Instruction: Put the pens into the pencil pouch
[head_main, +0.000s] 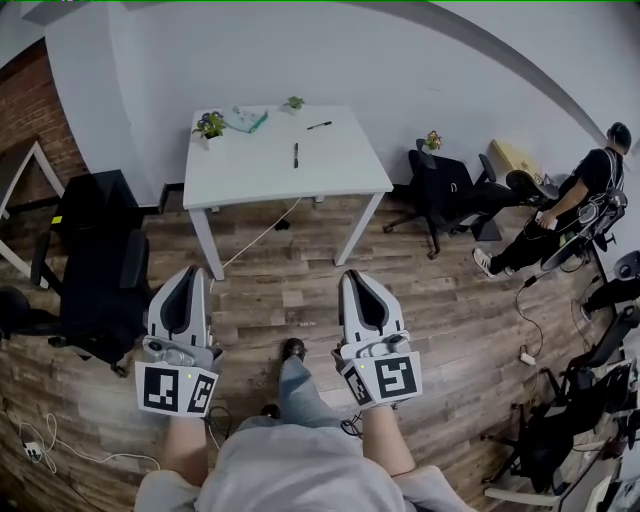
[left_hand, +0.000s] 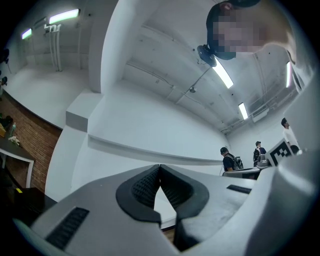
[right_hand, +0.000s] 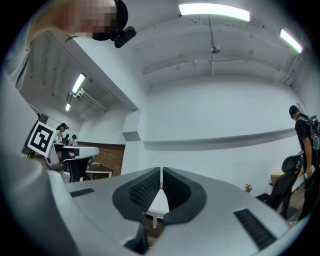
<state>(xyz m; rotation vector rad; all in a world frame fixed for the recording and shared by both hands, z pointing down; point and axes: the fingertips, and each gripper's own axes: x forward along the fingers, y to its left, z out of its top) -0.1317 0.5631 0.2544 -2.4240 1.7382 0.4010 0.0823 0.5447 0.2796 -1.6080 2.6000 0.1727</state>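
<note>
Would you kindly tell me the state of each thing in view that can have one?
Left hand-held gripper: shut, empty.
Right hand-held gripper: shut, empty.
Pale teal flat pouch: lying on the white table; open or zipped, cannot tell.
Nearer black pen: lying flat on the table, outside the pouch.
Farther black pen: lying flat on the table, outside the pouch.
</note>
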